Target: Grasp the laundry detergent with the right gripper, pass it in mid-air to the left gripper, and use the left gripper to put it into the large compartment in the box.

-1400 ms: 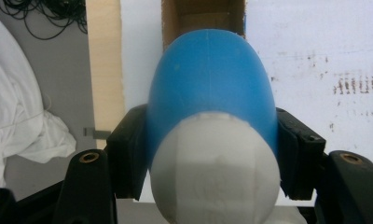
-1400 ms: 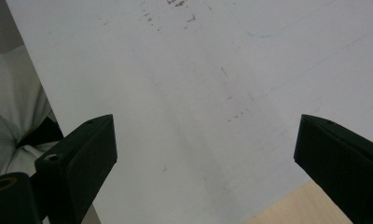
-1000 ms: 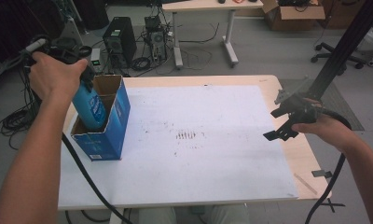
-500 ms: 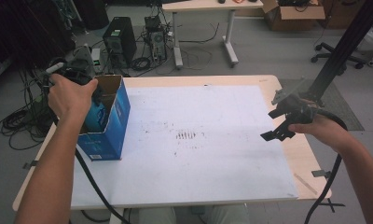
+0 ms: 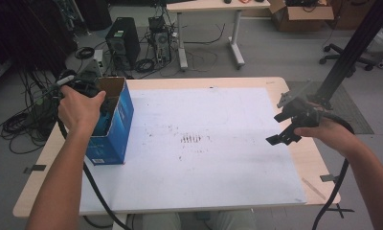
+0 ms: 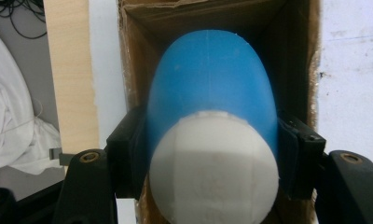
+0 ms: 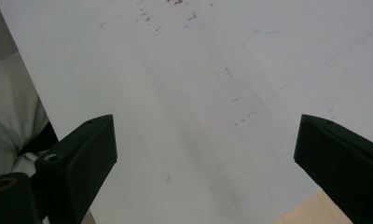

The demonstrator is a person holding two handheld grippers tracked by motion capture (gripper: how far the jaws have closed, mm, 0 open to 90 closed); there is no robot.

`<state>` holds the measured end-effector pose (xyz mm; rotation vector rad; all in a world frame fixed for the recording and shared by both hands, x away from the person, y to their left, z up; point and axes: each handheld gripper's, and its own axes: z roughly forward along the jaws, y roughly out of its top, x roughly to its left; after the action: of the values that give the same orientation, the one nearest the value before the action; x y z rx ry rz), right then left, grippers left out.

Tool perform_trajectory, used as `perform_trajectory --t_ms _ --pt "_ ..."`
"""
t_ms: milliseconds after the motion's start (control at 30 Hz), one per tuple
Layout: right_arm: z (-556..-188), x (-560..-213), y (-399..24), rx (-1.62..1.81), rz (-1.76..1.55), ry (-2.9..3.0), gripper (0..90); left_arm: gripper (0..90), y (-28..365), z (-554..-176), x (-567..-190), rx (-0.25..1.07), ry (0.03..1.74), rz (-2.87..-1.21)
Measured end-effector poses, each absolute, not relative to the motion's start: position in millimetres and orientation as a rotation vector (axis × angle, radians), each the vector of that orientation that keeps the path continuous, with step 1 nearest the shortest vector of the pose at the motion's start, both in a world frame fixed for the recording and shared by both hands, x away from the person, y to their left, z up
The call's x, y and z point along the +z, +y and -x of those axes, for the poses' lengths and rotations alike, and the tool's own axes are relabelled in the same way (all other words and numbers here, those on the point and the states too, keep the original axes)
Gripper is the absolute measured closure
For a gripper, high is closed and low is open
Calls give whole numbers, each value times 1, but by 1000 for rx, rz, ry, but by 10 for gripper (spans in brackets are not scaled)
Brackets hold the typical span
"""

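Note:
A blue bottle (image 6: 208, 79) with a white end (image 6: 215, 172) is clamped between the black jaws of my left gripper (image 6: 212, 135), which is shut on it. The bottle hangs down inside an open blue cardboard box (image 5: 117, 127) at the table's left edge; brown inner walls (image 6: 133, 70) surround it. In the high view the person's left hand (image 5: 79, 108) covers the gripper above the box, and a sliver of the blue bottle (image 5: 102, 125) shows inside. My right gripper (image 5: 278, 128) hovers over the table's right side, open, with nothing between its jaws (image 7: 205, 140).
A white sheet (image 5: 204, 158) covers most of the wooden table (image 5: 319, 172), with small dark marks at its middle (image 5: 192, 139). A black post (image 5: 352, 52) rises at the right. Behind stand a computer tower (image 5: 120, 40) and another table (image 5: 208, 7).
The left hand has sunk, carrying the blue bottle from above the box's rim down into the box. The right hand and its gripper have stayed put.

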<state>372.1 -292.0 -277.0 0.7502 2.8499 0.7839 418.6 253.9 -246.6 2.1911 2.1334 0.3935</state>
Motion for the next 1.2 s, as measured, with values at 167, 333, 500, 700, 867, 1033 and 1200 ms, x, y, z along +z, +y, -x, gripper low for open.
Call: perform_trajectory --t_ms 167,333,500,700,867,1033,1200 --pt "-373 -278 -294 783 -759 2847 57 379 255 -418 -255 397 2133 -2192" --pt "-373 -278 -294 787 -768 2849 57 379 257 -418 -263 386 2130 -2208" --pt "-374 -278 -292 786 -762 2850 56 379 257 -419 -268 378 2129 -2210" --pt "-374 -279 -292 784 -767 2853 57 380 259 -419 -272 371 2126 -2205" --pt "-374 -280 -294 781 -777 2851 56 379 259 -421 -273 373 2112 -2215" --pt "-373 -280 -292 784 -770 2852 56 377 260 -421 -274 368 2110 -2216" --pt "-373 -280 -291 781 -770 2855 57 376 264 -421 -274 348 2108 -2204"
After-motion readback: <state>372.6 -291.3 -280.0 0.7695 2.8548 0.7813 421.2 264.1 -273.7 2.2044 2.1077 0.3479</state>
